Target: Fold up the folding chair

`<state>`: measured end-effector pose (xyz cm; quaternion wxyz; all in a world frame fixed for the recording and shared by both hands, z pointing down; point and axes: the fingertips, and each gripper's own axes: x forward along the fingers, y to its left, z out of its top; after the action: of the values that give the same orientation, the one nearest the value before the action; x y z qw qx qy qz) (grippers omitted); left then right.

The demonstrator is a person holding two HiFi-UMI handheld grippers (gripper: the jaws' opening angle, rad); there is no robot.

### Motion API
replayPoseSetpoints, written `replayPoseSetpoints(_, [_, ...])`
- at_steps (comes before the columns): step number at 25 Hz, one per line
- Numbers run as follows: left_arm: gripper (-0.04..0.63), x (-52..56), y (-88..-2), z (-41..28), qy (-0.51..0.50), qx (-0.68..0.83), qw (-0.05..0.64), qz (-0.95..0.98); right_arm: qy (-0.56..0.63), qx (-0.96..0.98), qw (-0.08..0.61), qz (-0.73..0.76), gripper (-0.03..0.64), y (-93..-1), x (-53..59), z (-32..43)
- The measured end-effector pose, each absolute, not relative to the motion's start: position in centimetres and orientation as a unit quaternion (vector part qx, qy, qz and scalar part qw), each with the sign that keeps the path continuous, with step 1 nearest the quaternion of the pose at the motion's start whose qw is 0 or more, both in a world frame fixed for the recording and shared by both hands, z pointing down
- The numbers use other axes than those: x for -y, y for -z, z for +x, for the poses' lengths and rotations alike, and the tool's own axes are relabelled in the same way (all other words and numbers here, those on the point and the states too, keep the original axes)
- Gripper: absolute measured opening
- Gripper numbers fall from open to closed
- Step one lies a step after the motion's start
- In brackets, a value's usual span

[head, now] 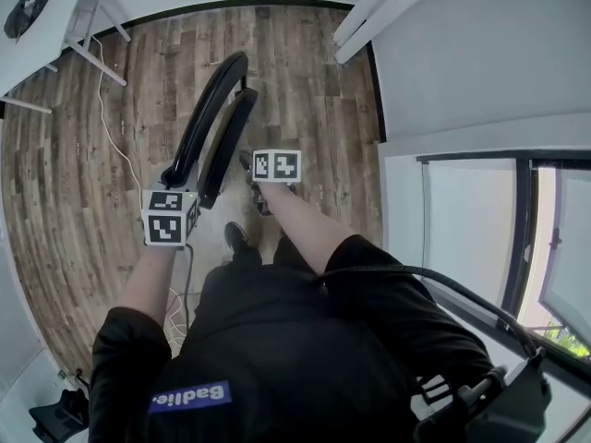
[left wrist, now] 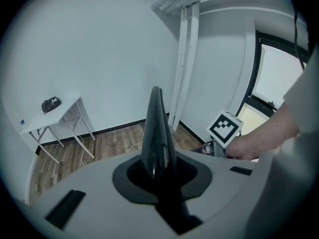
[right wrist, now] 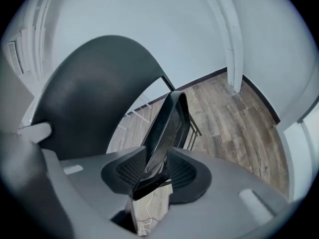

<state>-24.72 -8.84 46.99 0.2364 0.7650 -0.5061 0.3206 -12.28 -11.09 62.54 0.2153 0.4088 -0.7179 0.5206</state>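
Observation:
The black folding chair stands on the wood floor, seen from above in the head view. Its curved backrest (head: pixel 208 109) and its seat (head: pixel 231 141) lie close and nearly parallel. My left gripper (head: pixel 177 175) is shut on the backrest's near end. In the left gripper view the thin black backrest (left wrist: pixel 157 128) runs up from between the jaws of the left gripper (left wrist: pixel 158 168). My right gripper (head: pixel 249 162) is beside it at the seat. In the right gripper view the seat's edge (right wrist: pixel 167 128) is clamped in the right gripper (right wrist: pixel 155 171), and the backrest (right wrist: pixel 84 98) looms at left.
A white table (head: pixel 37 26) stands at the far left, with a white cable (head: pixel 115 137) trailing over the floor near it. A white wall and a column (head: pixel 369 17) close the right side, with a window (head: pixel 480 229) beyond. My shoe (head: pixel 237 238) is just behind the chair.

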Motion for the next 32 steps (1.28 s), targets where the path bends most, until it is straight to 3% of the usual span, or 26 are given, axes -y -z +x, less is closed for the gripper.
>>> replayPoseSetpoints(11, [0.061,8.6,-46.2,-25.0,-0.325,0.508,0.229,0.764,-0.333,0.845,0.189,0.374,0.004,-48.4,5.9,-6.1])
replayPoseSetpoints(20, [0.061,8.5,-45.9,-24.5,-0.324,0.505,0.230,0.766,-0.216,0.889,0.176,0.363,0.003,-41.4,1.5,-3.2])
replayPoseSetpoints(32, [0.061,8.3,-45.6,-24.5,-0.328,0.512,0.222,0.762,-0.144,0.914,0.107,0.364,0.002,-36.0,-1.3,-1.3])
